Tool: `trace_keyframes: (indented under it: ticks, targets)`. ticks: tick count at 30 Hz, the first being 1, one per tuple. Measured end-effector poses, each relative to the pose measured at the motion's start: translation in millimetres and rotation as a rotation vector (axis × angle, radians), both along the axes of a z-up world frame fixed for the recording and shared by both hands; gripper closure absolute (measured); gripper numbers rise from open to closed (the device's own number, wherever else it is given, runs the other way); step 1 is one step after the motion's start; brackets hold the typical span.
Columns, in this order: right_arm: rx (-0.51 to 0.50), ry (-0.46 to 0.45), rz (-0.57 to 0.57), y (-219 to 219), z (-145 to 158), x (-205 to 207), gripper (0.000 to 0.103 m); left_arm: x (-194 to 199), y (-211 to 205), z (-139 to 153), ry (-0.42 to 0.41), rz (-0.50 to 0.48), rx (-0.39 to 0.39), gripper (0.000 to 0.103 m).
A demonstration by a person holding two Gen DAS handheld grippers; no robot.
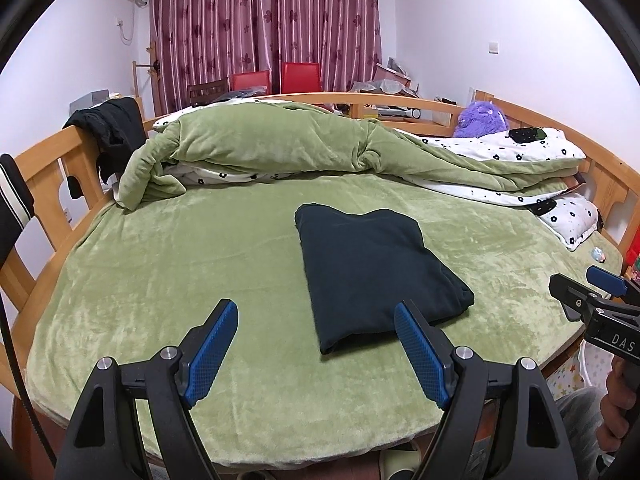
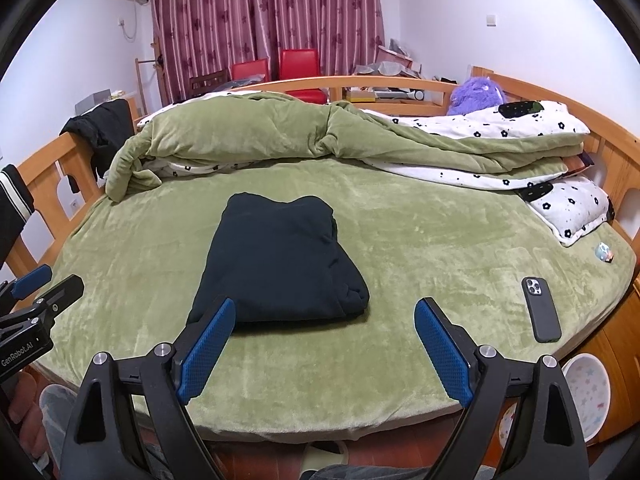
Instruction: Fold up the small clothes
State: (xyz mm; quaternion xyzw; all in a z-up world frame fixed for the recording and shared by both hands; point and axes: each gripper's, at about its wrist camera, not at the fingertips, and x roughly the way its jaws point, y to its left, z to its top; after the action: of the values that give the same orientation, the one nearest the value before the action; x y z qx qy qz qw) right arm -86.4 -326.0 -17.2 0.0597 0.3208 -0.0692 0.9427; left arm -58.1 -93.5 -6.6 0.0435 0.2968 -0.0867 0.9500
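Left gripper (image 1: 316, 320): nearest the camera in the left wrist view, jaws spread wide with nothing between the blue pads, held above the near edge of the bed.
Right gripper (image 2: 324, 320): jaws also spread wide and empty, above the same near edge; its left pad overlaps the garment's near corner in the picture, contact not clear.
Near edge of bed (image 2: 320, 426): the green sheet curves down over the mattress side just ahead of both grippers; floor and a slipper show below it.
Folded dark garment (image 1: 368, 272): lies flat on the sheet as a compact rectangle, just past the fingertips, its near edge straight, its right side a thicker rolled fold.
Open sheet, left (image 1: 180, 264): bare green plush from the garment to the wooden side rail (image 1: 44, 184).
Open sheet, right (image 2: 440, 248): bare between garment and phone.
Phone (image 2: 541, 309): face down near the right edge of the bed, well apart from the garment.
Pillow (image 2: 568, 208): white with black flowers, at the right rail beyond the phone.
Bunched quilt (image 1: 280, 148): green and white, heaped across the far side, closing off the sheet behind the garment.
Purple plush toy (image 1: 482, 120): on the quilt's far right.
Curtains (image 1: 264, 20): at the back wall, with red chairs below.
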Motion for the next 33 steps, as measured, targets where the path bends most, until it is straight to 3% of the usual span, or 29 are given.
trace_keyframes:
  ticks: [10,33]
  targets:
    - [-0.004,-0.002,0.002,1,1,-5,0.013,-4,7,-1,0.006,0.012,-0.039,0.023]
    - [-0.009,0.008,0.012,11,1,-1,0.013,-3,14,-3,0.006,0.019,-0.047,0.023]
